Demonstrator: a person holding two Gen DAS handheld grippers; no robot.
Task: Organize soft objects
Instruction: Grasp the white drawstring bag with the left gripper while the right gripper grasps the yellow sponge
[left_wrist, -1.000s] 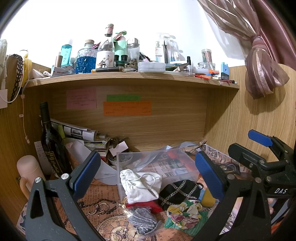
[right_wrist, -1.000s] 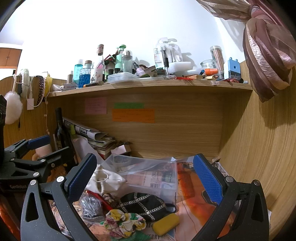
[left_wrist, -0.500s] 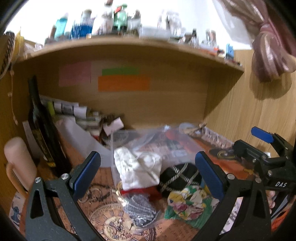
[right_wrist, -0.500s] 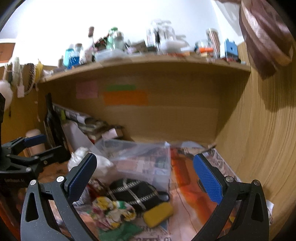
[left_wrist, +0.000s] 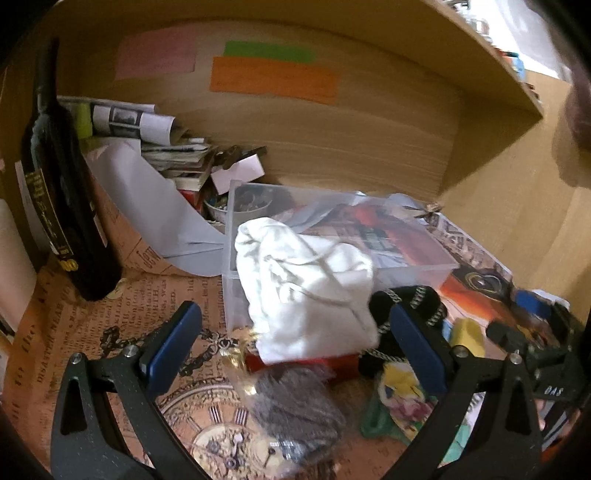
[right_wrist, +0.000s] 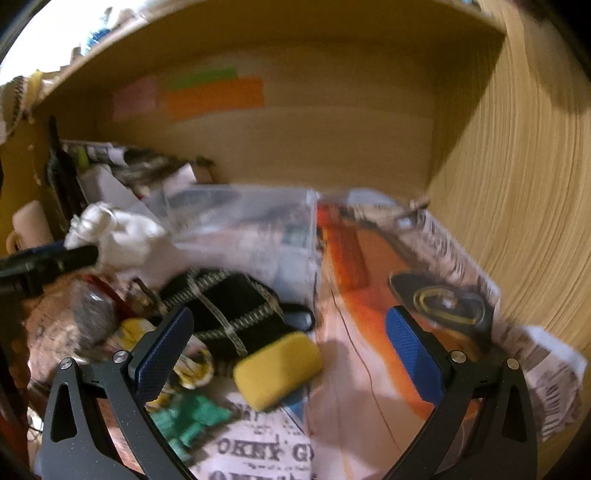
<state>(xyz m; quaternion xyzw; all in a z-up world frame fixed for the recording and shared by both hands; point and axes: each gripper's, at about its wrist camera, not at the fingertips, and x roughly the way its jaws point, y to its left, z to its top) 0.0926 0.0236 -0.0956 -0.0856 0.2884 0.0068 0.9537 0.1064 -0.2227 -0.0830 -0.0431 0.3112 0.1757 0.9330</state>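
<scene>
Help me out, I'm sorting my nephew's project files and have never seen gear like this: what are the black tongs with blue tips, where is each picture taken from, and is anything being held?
There is no robot here. A person holds a two-finger gripper in each hand, each carrying a wide-angle camera that looks out along its fingers. One picture is from the left gripper, the other from the right gripper. Both stand open and hold nothing.

Below them is a paper-covered desk under a shelf. A white cloth pouch is draped over the front wall of a clear plastic bin. Nearby lie a black pouch with chain trim, a yellow sponge, a flowery cloth and a grey glittery item in clear wrap. A dark bottle stands at the left. The right view is blurred.
</scene>
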